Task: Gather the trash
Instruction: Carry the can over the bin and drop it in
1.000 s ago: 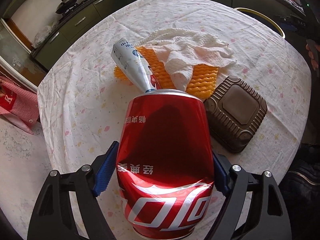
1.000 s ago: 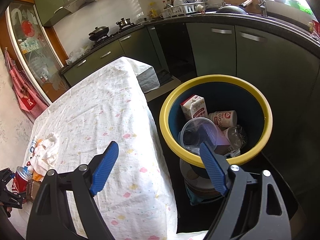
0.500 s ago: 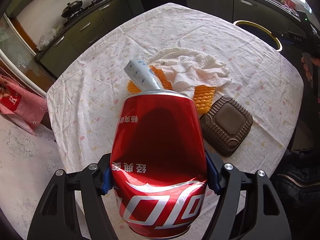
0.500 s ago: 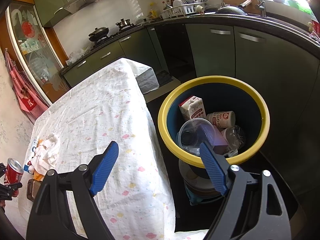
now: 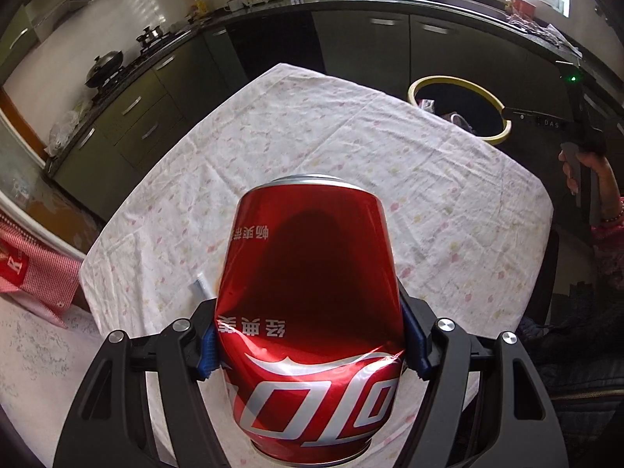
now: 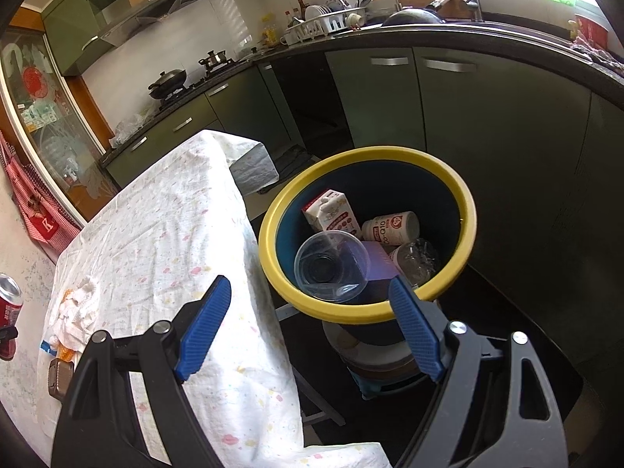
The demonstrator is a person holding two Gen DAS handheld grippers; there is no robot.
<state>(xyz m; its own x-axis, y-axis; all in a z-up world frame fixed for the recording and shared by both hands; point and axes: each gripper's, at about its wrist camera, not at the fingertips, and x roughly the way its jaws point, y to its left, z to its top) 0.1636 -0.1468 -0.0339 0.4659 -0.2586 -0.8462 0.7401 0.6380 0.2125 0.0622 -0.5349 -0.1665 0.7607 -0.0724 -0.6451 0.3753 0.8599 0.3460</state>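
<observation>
Two tools tilt downward: the left tool [image 5: 310, 345] clamps a dented red aluminium can [image 5: 310, 304] above the cloth-covered counter [image 5: 312, 136]; the right tool [image 6: 308, 327], spread wide and empty, points at the yellow-rimmed blue bin [image 6: 466, 210].

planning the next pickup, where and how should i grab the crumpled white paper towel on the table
Pinch the raised crumpled ridge of the white paper towel, coming straight down from above with the jaws across a fold. It lies as a loose low heap on the tablecloth, so the sides offer nothing firm. The open right gripper is free.
</observation>
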